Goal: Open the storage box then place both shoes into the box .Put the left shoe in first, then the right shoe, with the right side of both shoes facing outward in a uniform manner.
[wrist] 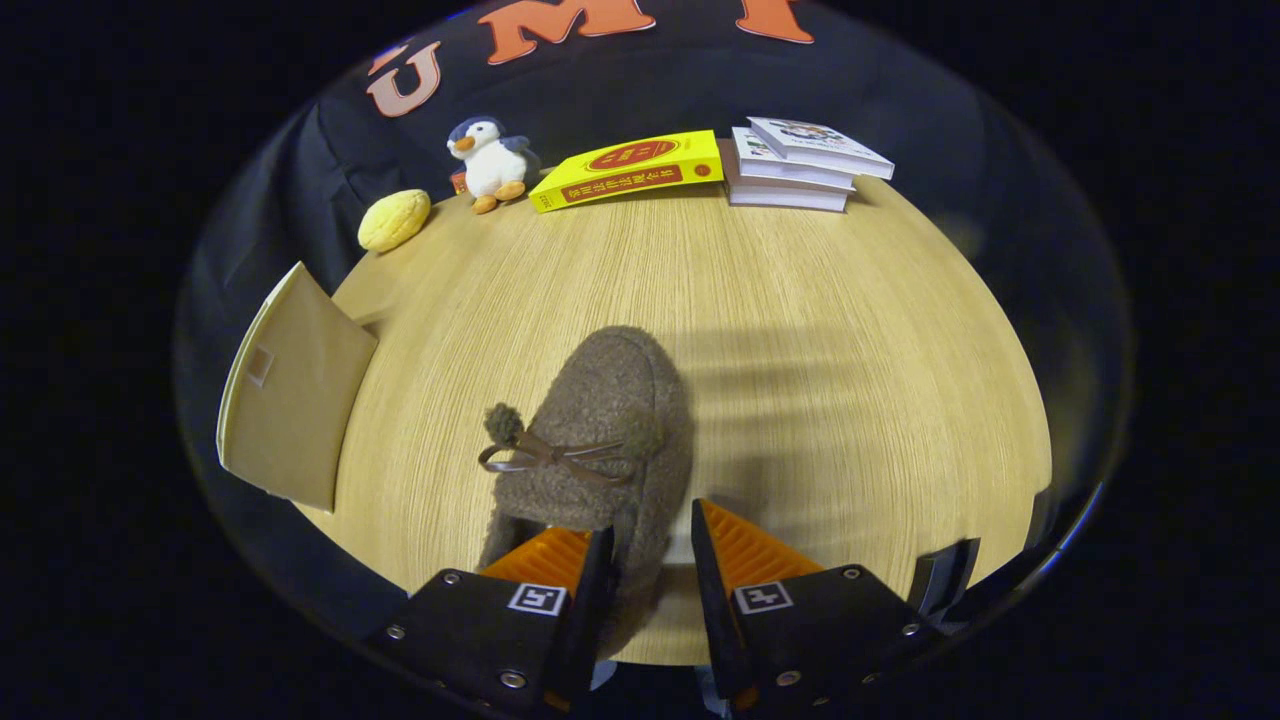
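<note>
A brown fuzzy shoe with a thin bow lies on the wooden table, toe pointing away from me. My gripper sits at its heel end. One finger is inside the shoe's opening and the other is outside its right wall, so both press on that wall. The beige storage box stands at the table's left edge, beyond and left of the fingers, with a flat tan panel facing me. I cannot tell how far it is open.
Along the table's far edge sit a yellow bun-shaped toy, a penguin plush, a yellow book and a stack of white books. Bare wood stretches right of the shoe.
</note>
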The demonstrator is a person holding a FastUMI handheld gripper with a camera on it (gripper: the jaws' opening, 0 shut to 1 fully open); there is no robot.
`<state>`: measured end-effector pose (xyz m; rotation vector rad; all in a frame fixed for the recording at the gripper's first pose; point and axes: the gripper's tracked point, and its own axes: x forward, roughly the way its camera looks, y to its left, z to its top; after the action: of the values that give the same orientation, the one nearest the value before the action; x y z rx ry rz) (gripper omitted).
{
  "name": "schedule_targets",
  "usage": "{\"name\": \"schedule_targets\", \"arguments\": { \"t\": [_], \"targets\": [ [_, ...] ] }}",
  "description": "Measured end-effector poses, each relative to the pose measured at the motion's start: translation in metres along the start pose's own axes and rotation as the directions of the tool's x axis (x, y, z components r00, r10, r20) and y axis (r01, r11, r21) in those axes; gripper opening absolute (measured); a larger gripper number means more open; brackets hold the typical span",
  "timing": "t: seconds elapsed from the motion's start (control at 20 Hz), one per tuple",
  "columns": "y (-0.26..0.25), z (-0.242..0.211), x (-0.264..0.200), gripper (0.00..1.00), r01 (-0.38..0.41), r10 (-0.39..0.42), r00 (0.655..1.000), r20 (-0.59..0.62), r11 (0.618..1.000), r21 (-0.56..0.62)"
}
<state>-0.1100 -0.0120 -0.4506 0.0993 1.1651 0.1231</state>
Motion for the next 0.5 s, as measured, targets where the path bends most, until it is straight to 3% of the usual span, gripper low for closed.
{"name": "schedule_targets", "arguments": {
  "t": [0.15,0.3,0.5],
  "targets": [
    [-0.001,0.004,0.011,0.39,0.002,-0.003,1.0,0.022,0.999,0.035],
    [-0.002,0.0,0.014,0.16,0.004,-0.005,1.0,0.019,0.998,0.06],
    [-0.003,-0.002,0.009,0.05,-0.02,0.022,1.0,-0.01,0.991,0.13]
  ]
}}
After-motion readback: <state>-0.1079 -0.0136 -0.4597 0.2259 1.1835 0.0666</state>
